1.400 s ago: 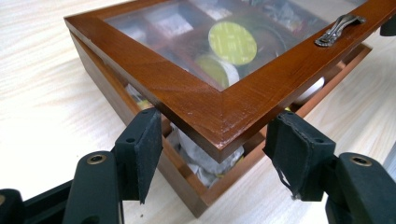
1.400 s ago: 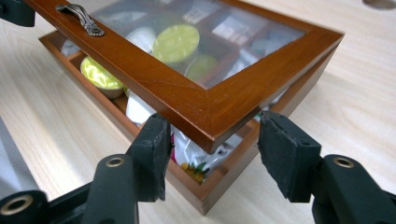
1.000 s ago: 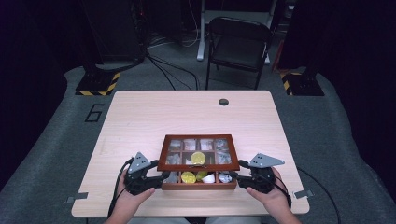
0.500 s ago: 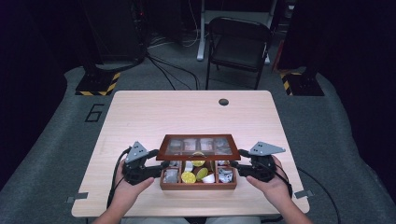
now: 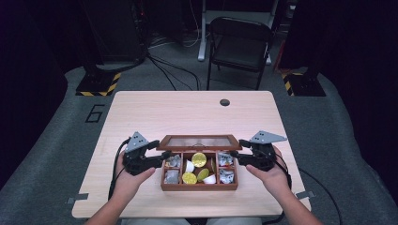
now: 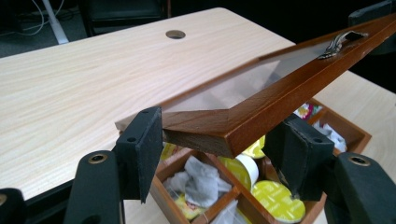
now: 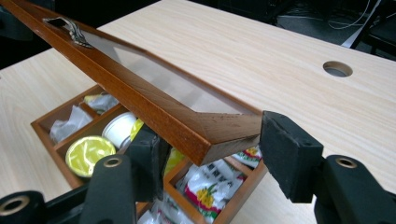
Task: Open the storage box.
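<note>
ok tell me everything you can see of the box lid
The lid is a reddish-brown wooden frame around a clear pane, with a small metal handle on its front rail. It is tilted up over the compartment box, partly open. Its front corners sit between the fingers of the left gripper and right gripper.

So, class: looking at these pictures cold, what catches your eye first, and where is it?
The glass-paned lid of the wooden box, tilted up near the table's front edge. The left hand-held gripper and right hand-held gripper each straddle a lid corner, above yellow-topped cups and packets.
</note>
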`<action>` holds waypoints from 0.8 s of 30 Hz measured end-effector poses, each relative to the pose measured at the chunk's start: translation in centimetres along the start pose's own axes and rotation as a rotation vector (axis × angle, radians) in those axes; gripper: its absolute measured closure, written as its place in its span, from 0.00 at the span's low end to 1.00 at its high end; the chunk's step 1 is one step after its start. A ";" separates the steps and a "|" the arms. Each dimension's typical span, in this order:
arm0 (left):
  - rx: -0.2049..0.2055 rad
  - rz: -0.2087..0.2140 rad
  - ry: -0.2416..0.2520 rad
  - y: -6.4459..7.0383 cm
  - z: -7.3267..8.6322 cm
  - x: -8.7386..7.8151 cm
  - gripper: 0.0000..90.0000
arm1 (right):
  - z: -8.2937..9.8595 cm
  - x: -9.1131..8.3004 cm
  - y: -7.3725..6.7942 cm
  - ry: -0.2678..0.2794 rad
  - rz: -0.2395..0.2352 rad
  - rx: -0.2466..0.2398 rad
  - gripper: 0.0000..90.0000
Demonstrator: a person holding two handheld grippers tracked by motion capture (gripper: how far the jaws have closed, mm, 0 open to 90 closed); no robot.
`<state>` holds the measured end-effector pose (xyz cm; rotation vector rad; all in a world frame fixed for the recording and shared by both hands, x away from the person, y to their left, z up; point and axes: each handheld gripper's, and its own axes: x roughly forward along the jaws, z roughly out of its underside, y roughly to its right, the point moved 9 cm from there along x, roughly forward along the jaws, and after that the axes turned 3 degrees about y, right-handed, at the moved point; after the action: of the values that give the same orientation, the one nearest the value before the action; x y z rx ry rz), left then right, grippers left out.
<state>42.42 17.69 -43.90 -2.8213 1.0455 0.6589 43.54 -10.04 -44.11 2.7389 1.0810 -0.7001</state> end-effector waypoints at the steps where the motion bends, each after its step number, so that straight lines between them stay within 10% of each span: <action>1: 0.002 -0.002 0.001 -0.1 -0.2 0.1 0.42 | -0.2 0.1 0.1 0.001 0.000 0.003 0.48; 24: -0.008 -0.045 0.039 -1.7 -2.6 2.3 0.40 | -2.1 2.5 2.4 0.021 0.045 0.034 0.48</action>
<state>46.05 17.11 -42.66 -2.8666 0.9844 0.6084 47.53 -9.69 -43.54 2.7956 1.0171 -0.6910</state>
